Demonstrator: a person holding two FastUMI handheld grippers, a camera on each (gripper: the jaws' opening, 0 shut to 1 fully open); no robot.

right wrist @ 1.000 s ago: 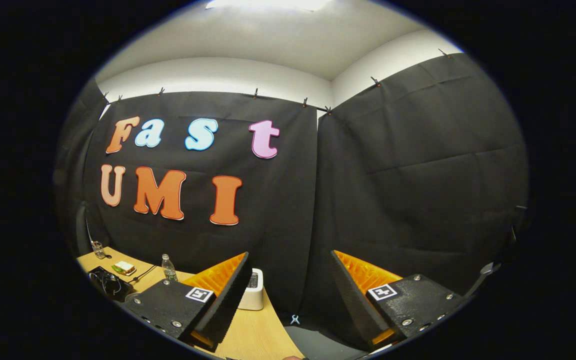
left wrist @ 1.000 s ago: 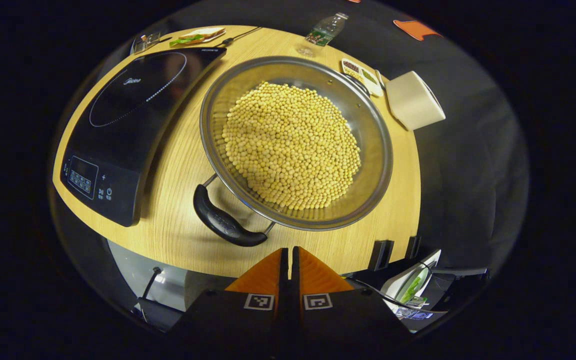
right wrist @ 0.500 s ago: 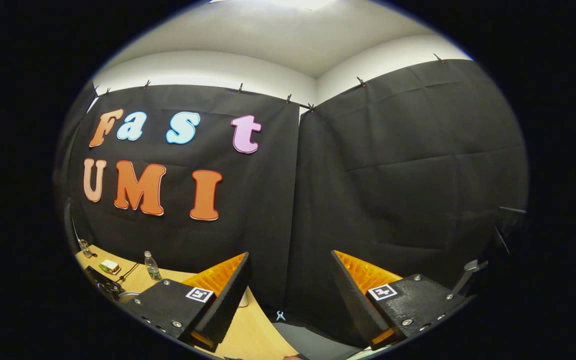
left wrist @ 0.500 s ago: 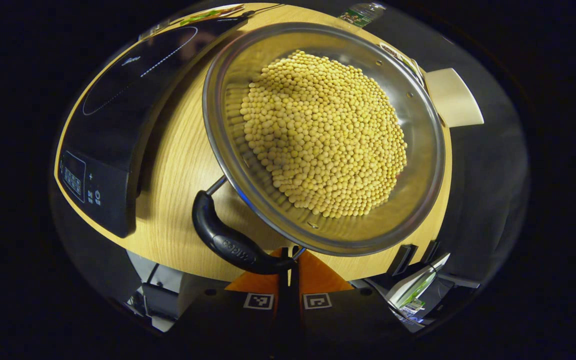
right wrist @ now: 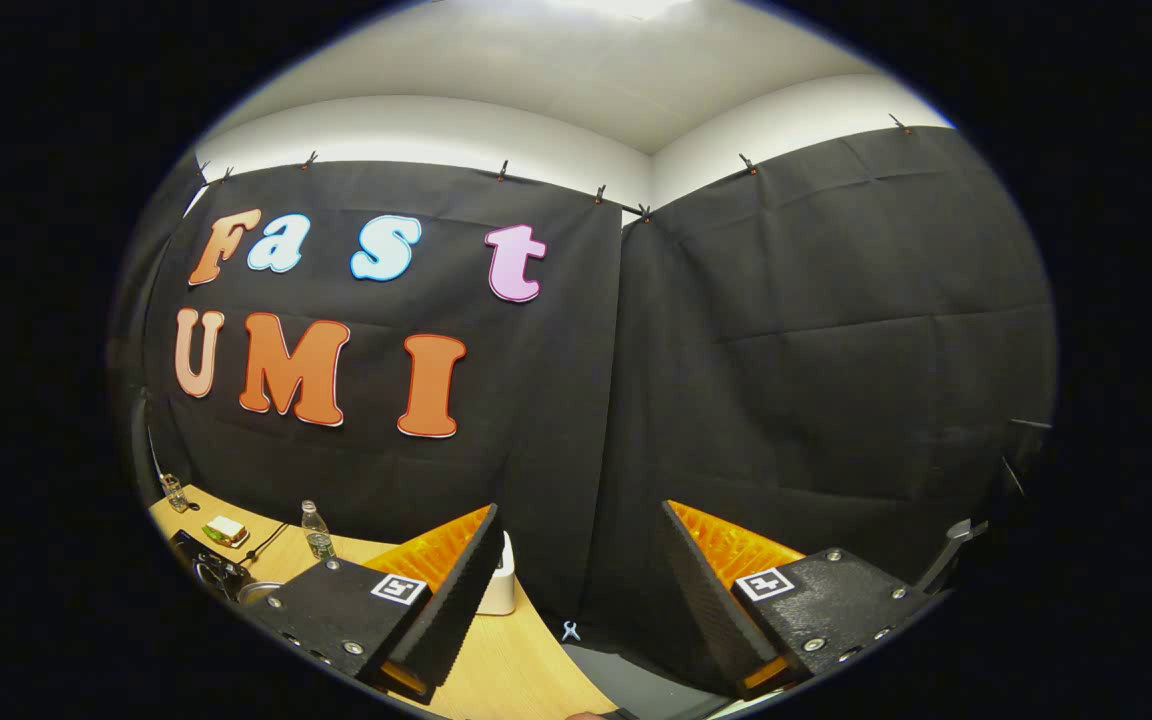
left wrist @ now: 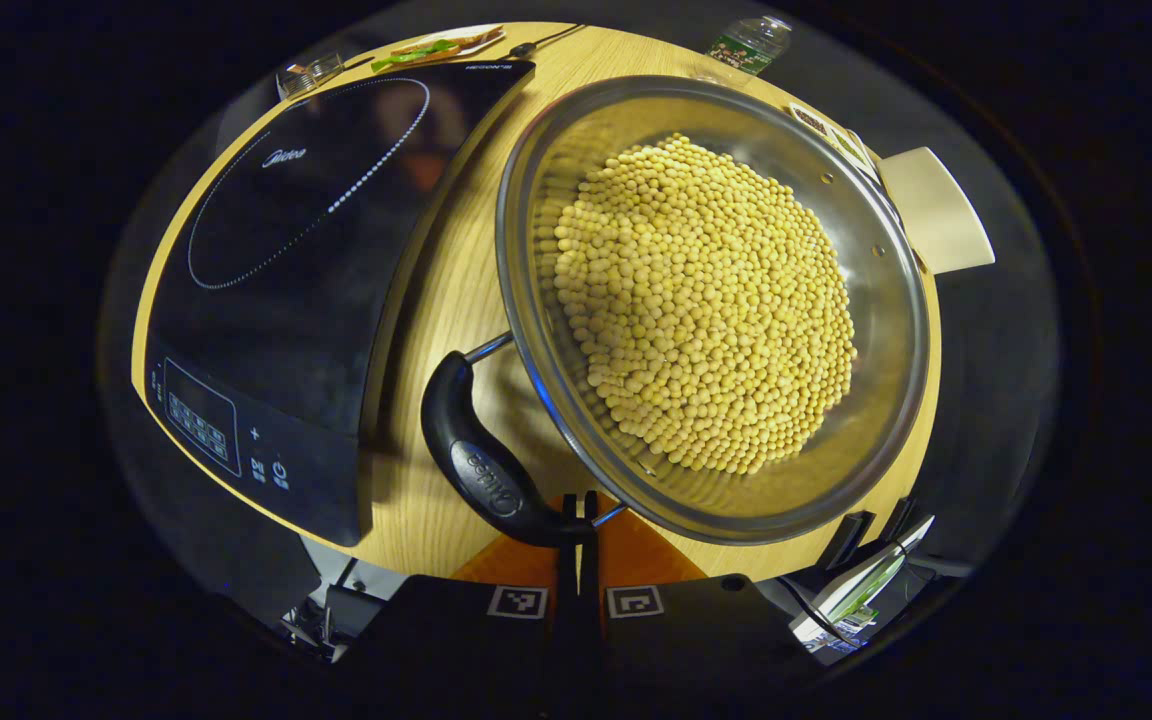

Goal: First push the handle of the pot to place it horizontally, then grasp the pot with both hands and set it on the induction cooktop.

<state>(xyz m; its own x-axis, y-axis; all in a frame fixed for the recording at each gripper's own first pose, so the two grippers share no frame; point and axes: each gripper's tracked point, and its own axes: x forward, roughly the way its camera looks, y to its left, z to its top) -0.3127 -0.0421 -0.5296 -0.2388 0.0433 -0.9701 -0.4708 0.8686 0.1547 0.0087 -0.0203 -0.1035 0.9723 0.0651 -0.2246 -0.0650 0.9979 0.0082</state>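
My left tool (left wrist: 576, 515) was closed, its tips touching the lower end of the pot's black handle (left wrist: 481, 465). The pot (left wrist: 886, 260) of yellow beans (left wrist: 706, 300) lay at one o'clock on the worktop (left wrist: 436, 300), the induction cooktop (left wrist: 296, 250), lettered Midea, at ten. My right tool (right wrist: 576, 580) hung open, facing the booth wall.
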